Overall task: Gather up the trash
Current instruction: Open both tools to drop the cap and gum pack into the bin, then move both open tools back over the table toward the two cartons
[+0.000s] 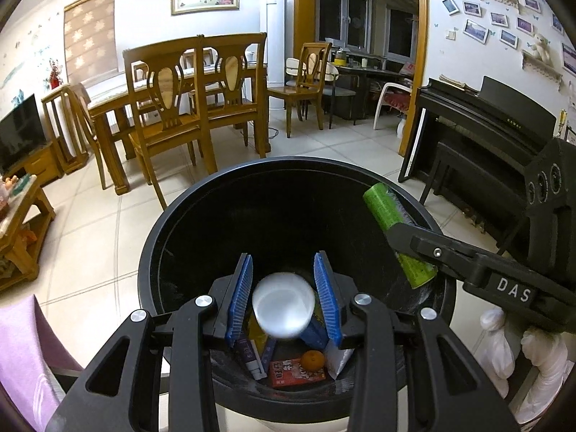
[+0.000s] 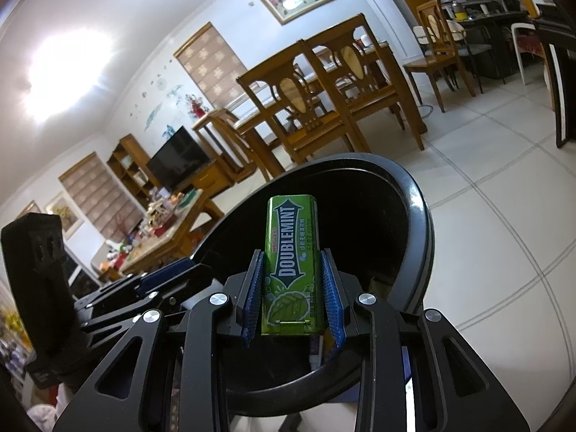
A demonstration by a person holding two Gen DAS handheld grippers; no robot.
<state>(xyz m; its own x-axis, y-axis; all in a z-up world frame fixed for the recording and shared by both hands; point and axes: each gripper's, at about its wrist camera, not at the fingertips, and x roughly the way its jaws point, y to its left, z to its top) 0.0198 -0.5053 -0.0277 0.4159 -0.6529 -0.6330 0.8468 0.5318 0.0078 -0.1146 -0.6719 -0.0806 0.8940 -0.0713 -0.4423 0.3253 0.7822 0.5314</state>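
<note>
A black round trash bin [image 1: 154,252] sits right below both grippers; it also shows in the right wrist view [image 2: 417,216]. My left gripper [image 1: 284,273] is open over the bin mouth, and a blurred white cup [image 1: 282,304] hangs between its blue pads without touching them. At the bin's bottom lie an orange [image 1: 313,360], a red packet [image 1: 291,372] and other wrappers. My right gripper [image 2: 292,273] is shut on a green Doublemint gum box [image 2: 291,262], held over the bin's right rim; the box also shows in the left wrist view [image 1: 392,230].
A wooden dining table with chairs [image 1: 180,100] stands behind the bin on the tiled floor. A black piano [image 1: 486,136] is at the right. A low wooden table [image 1: 18,223] and a TV [image 1: 19,129] are at the left. White bags [image 1: 532,360] sit beside the bin.
</note>
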